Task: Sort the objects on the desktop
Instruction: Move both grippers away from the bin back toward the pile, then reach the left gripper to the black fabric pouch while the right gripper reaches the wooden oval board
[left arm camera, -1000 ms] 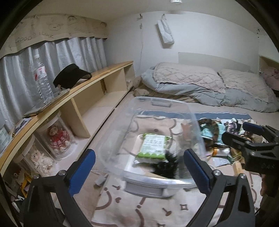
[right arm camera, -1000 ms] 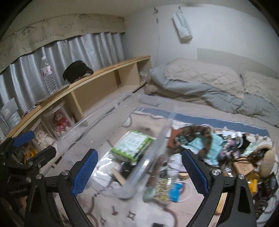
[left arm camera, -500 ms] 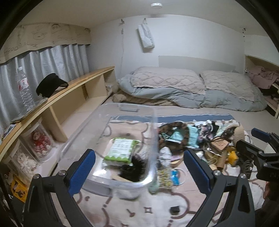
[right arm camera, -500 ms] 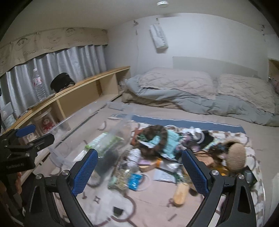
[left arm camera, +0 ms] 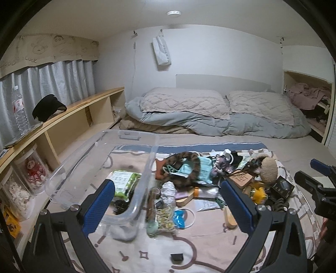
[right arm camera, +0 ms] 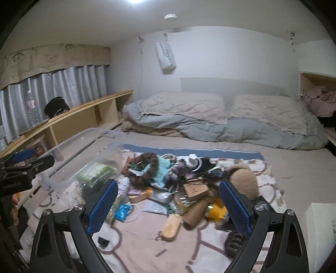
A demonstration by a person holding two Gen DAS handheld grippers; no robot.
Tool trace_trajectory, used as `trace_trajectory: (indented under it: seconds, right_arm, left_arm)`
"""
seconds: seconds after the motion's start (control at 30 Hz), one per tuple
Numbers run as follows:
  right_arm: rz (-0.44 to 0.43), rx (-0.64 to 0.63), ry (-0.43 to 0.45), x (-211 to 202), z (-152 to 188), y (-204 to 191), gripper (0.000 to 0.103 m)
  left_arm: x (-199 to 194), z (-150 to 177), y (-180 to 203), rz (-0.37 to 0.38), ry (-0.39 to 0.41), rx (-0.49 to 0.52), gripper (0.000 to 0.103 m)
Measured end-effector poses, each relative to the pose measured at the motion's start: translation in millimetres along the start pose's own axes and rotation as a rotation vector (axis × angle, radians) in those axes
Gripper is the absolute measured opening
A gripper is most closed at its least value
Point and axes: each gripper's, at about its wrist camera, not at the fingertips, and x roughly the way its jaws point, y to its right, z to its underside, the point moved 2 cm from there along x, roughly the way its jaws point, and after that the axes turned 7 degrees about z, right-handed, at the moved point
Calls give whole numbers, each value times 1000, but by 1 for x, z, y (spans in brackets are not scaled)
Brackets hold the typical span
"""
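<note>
Both views swung right off one clear bin (left arm camera: 100,159); two hand-held grippers (left arm camera: 167,206) (right arm camera: 168,206) spread, empty.

White walls (left arm camera: 220,54); ceiling lamp (right arm camera: 134,2) lit. Grey curtains (left arm camera: 52,84) above a wooden shelf (left arm camera: 69,113). Bedding (right arm camera: 210,117) against far wall.

- The left gripper (left arm camera: 167,206), with black arms and blue pads, has its jaws spread wide and empty above the patterned beige blanket (left arm camera: 205,237).
- A clear plastic storage bin (left arm camera: 100,159) sits at left, with a green wet-wipe packet (left arm camera: 124,184) inside.
- Just right of it lies a heap of mixed small items (left arm camera: 210,174).
- The right gripper (left arm camera: 319,187) shows at the far right edge.
</note>
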Motion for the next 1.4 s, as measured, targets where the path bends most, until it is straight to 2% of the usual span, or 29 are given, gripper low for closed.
trace_trajectory:
  seconds: [0.23, 0.53, 0.83, 1.1, 1.4]
  right_arm:
    - [38, 13, 58, -11, 8, 20, 97]
    - [49, 7, 99, -11, 17, 23, 97]
    - [47, 27, 62, 13, 50, 21, 97]
    - [40, 43, 20, 37, 78, 23, 97]
    - [37, 55, -57, 68, 105, 23, 97]
  left_arm:
    - [-3, 4, 18, -4, 41, 17, 102]
    - [2, 10, 30, 19, 55, 24, 102]
    - [30, 43, 46, 60, 4, 26, 102]
    - [55, 75, 49, 50, -25, -4, 102]
    - [93, 118, 39, 45, -122, -68, 101]
